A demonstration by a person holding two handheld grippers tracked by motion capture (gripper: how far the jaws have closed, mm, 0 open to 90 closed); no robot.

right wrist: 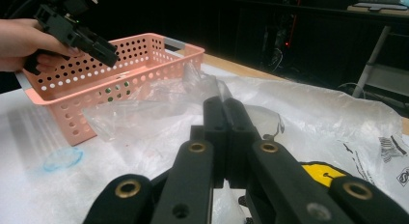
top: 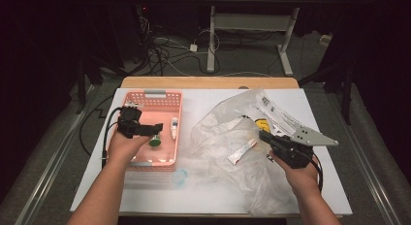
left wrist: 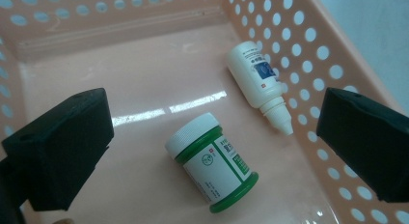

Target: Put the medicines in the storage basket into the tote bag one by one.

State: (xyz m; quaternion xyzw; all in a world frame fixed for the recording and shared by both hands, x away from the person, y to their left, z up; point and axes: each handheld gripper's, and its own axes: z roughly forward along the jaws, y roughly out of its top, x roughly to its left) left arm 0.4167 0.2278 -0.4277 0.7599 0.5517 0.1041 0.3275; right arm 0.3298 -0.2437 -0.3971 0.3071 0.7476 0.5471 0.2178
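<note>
White tbl, pink basket [left wrist: 308,45] | green jar [left wrist: 212,161] btwn wide L jaws, untouched | R jaws closed, empty

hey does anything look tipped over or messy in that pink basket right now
Yes. In the pink basket, the green jar and the white dropper bottle both lie on their sides, apart, not upright. Nothing looks spilled.

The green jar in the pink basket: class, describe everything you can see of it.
The green jar is a small round tub that looks plastic, with a ribbed white screw cap, a white label printed in green with a small red mark, and a green base rim. Its cap is on. It lies tipped on its side on the floor of the pink basket, apart from the white dropper bottle.
</note>
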